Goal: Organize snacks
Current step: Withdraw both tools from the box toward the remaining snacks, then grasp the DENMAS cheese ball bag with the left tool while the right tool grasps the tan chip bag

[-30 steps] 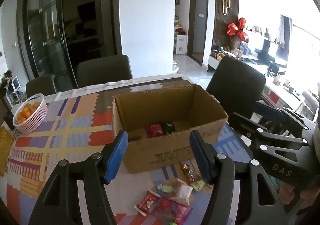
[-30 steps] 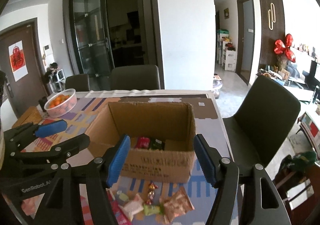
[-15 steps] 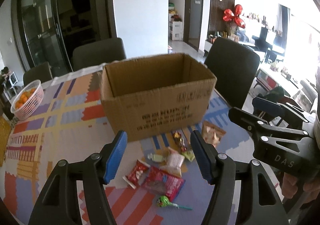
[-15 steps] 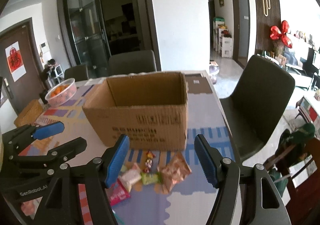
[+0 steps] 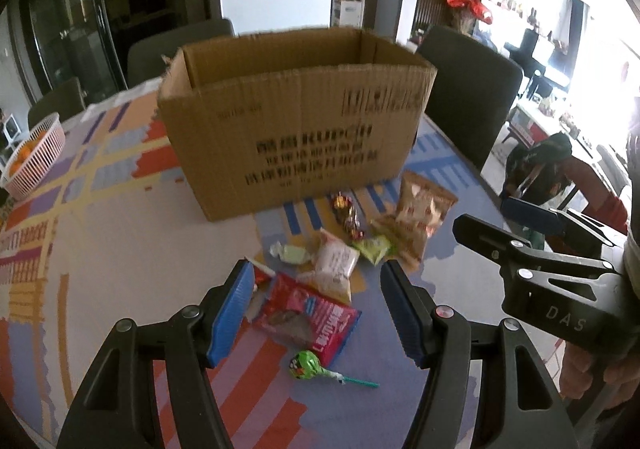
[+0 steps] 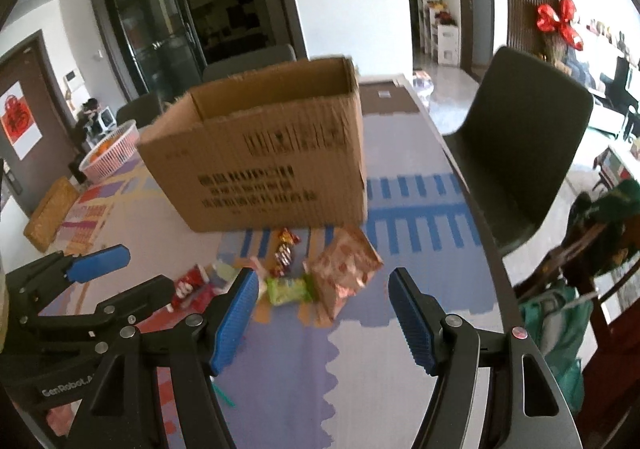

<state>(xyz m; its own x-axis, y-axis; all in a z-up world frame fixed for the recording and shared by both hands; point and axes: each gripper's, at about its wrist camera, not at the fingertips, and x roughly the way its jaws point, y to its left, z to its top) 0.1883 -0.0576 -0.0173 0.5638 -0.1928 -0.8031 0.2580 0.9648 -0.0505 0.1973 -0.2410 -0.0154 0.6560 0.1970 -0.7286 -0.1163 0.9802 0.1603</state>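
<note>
Lollipop (image 5: 306, 365) whole in left view only.

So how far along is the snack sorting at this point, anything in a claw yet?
Done: cannot tell; the cardboard box stands open, but its inside is hidden from this height. In hand: nothing; the left claw and right claw are both open and empty above the pile. Left: the red packet, green lollipop, white pouch, brown bag and small candies lie loose on the table.
</note>
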